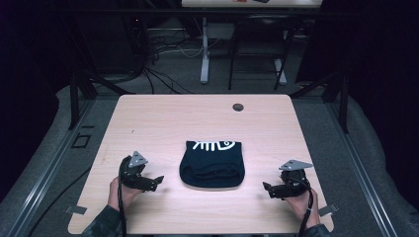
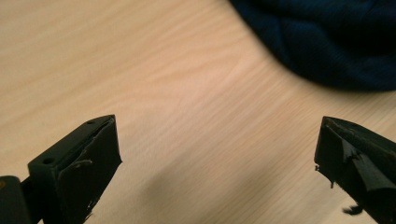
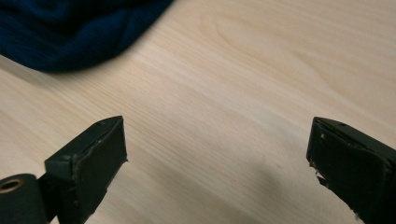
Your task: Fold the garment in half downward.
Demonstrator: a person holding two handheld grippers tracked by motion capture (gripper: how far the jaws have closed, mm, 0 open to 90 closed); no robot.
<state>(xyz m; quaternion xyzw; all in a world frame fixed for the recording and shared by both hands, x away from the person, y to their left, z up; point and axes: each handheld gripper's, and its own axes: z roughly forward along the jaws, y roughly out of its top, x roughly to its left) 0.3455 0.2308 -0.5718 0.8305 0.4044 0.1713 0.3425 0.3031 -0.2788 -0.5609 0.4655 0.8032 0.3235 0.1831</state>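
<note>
Currently, both the left gripper (image 1: 157, 180) and right gripper (image 1: 267, 188) sit released beside the folded shirt (image 1: 212, 164); next step probably requires regrasping its edges.

High view overhead; gripper views low over table (image 1: 148, 123) (sharing folded cloth (image 1: 212, 163))

A folded dark navy cloth garment with a white printed design (image 1: 212, 164) lies on the light wooden table (image 1: 163, 118), a little nearer the person's edge than the middle, with its printed end toward the far side. The black two-jaw left gripper (image 1: 156, 182) sits to its left and the black two-jaw right gripper (image 1: 268, 189) to its right, each apart from the cloth and pointing inward at it. A small round hole (image 1: 238, 107) lies in the tabletop behind the garment, near the far edge.
</note>
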